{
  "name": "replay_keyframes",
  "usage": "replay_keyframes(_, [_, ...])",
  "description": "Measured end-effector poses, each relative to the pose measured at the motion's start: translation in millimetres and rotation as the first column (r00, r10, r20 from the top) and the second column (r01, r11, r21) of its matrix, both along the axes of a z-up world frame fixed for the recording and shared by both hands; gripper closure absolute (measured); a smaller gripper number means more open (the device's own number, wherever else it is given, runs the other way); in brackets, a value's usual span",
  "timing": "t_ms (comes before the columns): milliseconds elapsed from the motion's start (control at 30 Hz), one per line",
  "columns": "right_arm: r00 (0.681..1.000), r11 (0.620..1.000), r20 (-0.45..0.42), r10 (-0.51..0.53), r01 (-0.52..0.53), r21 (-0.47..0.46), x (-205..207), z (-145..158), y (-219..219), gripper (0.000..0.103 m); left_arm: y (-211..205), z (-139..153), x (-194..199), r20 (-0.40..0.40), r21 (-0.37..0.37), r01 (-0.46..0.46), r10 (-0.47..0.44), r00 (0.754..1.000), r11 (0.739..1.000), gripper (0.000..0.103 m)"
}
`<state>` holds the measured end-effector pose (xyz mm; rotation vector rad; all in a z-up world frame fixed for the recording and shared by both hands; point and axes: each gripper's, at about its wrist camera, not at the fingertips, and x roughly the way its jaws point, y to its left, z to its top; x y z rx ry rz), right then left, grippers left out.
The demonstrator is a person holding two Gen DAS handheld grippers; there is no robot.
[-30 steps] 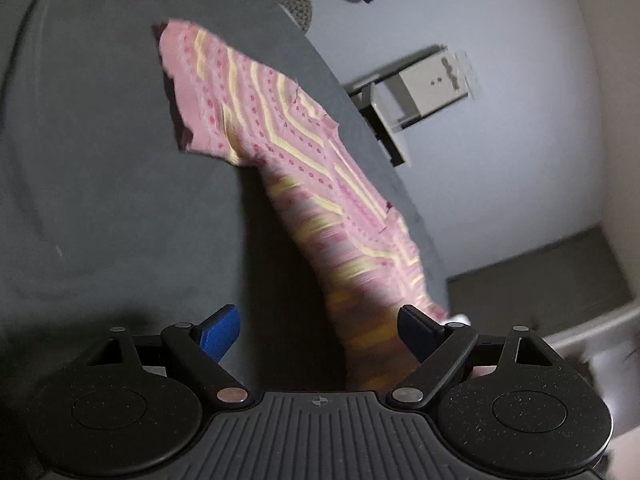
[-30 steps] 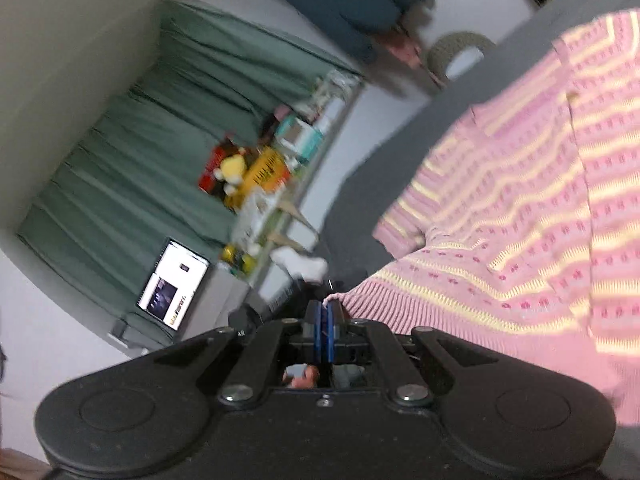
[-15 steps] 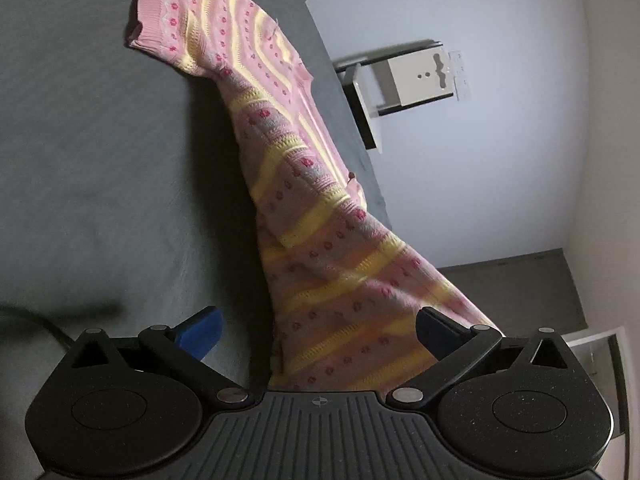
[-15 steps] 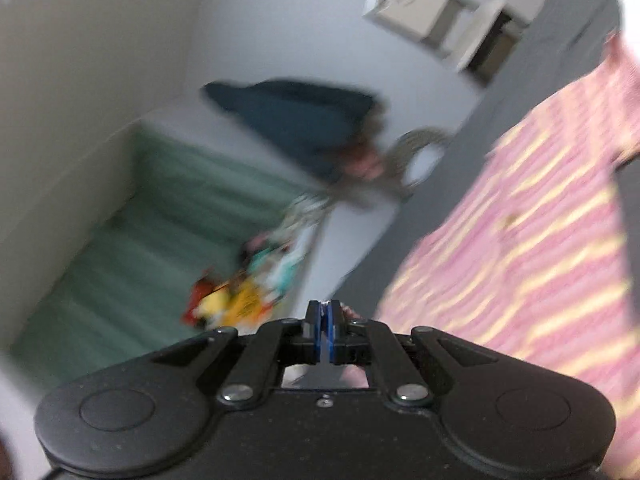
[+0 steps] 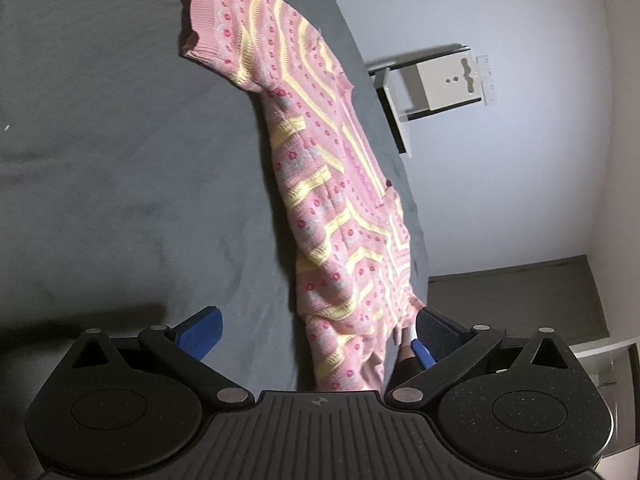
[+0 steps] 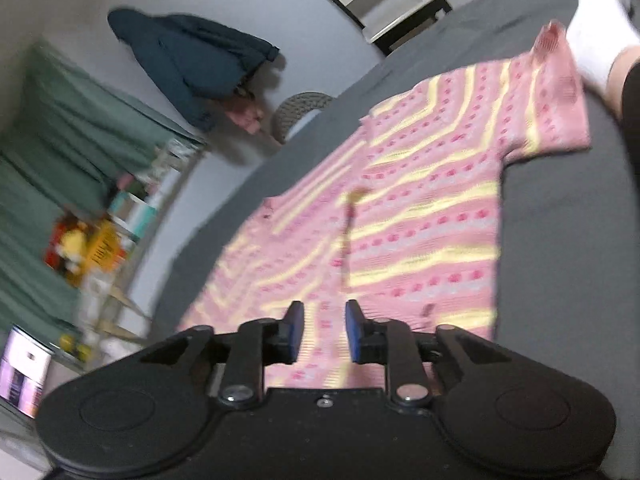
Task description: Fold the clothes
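We start at the left, where our left tool point(image 5: 316, 330) has its blue pads spread wide apart and clamps nothing; the near end of the pink knit top point(image 5: 320, 184) lies between them and runs under the tool body, though whether the cloth touches either pad we cannot tell. The top rests on the dark grey bed point(image 5: 100, 160), stretched away from us toward a short sleeve at the far end, and along its near length it looks bunched and partly doubled over, which we judge to be the beginning of a fold or simply slack from being laid down. This tool sits low and nearly level over the bed, pointing along the garment's length. Moving right, our right tool point(image 6: 322, 330) has its pads parted by a narrow gap, with nothing caught between them; it hovers just above the hem end of the top point(image 6: 420, 216), tilted down toward the fabric, which from this side spreads flat and wide (the picture is blurred, so fine creases are lost). A white-socked foot point(image 6: 600, 20) rests on the bed beside the far sleeve. We judge the top to be laid out for smoothing, with both tools free for a fresh grip.
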<state>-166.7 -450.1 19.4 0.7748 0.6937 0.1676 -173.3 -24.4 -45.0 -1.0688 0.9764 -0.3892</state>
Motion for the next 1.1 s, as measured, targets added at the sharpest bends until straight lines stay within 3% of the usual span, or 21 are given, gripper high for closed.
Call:
replay_keyframes(133, [0.999, 0.988, -0.037, 0.011, -0.017, -0.154, 0.2, 1.9, 9.4, 0.066, -0.6, -1.3, 1.3, -0.005, 0.002, 0.007, -0.007, 1.0, 1.0, 0.0])
replay_keyframes(333, [0.991, 0.928, -0.101, 0.093, -0.123, -0.351, 15.1, -4.3, 26.9, 0.066, -5.3, -5.3, 2.3, -0.014, 0.006, 0.024, -0.024, 1.0, 1.0, 0.0])
replay_keyframes(433, [0.97, 0.756, -0.097, 0.222, -0.234, -0.611, 13.0, 5.3, 59.1, 0.066, -7.0, -4.1, 1.5, -0.008, 0.021, 0.033, -0.033, 0.999, 0.999, 0.0])
replay_keyframes(533, [0.906, 0.519, -0.129, 0.404, -0.343, -0.783, 4.7, 12.2, 93.0, 0.067, -5.5, -1.9, 0.5, 0.002, 0.04, 0.041, -0.041, 0.999, 0.998, 0.0])
replay_keyframes(633, [0.851, 0.282, -0.235, 0.469, -0.397, -0.874, 5.9, 5.7, 116.4, 0.067, -4.3, 1.3, 0.4, 0.015, 0.06, 0.046, -0.047, 0.999, 0.997, 0.0])
replay_keyframes(700, [0.807, 0.203, -0.302, 0.507, -0.453, -0.868, 10.2, -1.1, 121.4, 0.069, -4.0, 2.8, 0.2, 0.02, 0.067, 0.047, -0.049, 0.999, 0.997, 0.0])
replay_keyframes(800, [0.783, 0.176, -0.334, 0.525, -0.483, -0.858, 18.0, -8.6, 118.1, 0.07, -5.1, 3.7, -0.5, 0.024, 0.073, 0.055, -0.057, 0.998, 0.996, 0.0])
replay_keyframes(867, [0.777, 0.183, -0.336, 0.533, -0.494, -0.85, 22.7, -11.3, 113.3, 0.081, -5.2, 4.8, -1.1, 0.029, 0.085, 0.058, -0.061, 0.998, 0.995, 0.0])
replay_keyframes(900, [0.774, 0.198, -0.331, 0.54, -0.499, -0.844, 24.4, -11.5, 110.2, 0.093, -4.7, 5.2, -1.3, 0.029, 0.09, 0.058, -0.061, 0.998, 0.994, 0.0])
replay_keyframes(933, [0.768, 0.187, -0.336, 0.545, -0.502, -0.844, 23.5, -11.2, 110.2, 0.097, -3.6, 5.4, -1.4, 0.029, 0.091, 0.056, -0.059, 0.998, 0.994, 0.0])
replay_keyframes(1033, [0.75, 0.155, -0.353, 0.56, -0.513, -0.844, 20.8, -10.3, 110.5, 0.096, 0.5, 5.5, -1.5, 0.025, 0.095, 0.049, -0.052, 0.998, 0.994, 0.0])
replay_keyframes(1067, [0.748, 0.105, -0.361, 0.558, -0.495, -0.863, 17.0, -11.8, 114.5, 0.096, 2.0, 5.4, -1.7, 0.024, 0.096, 0.046, -0.049, 0.999, 0.994, 0.0])
replay_keyframes(1100, [0.746, 0.055, -0.369, 0.555, -0.475, -0.878, 13.1, -13.4, 118.4, 0.084, 3.3, 5.2, -2.0, 0.023, 0.098, 0.043, -0.046, 0.999, 0.994, 0.0])
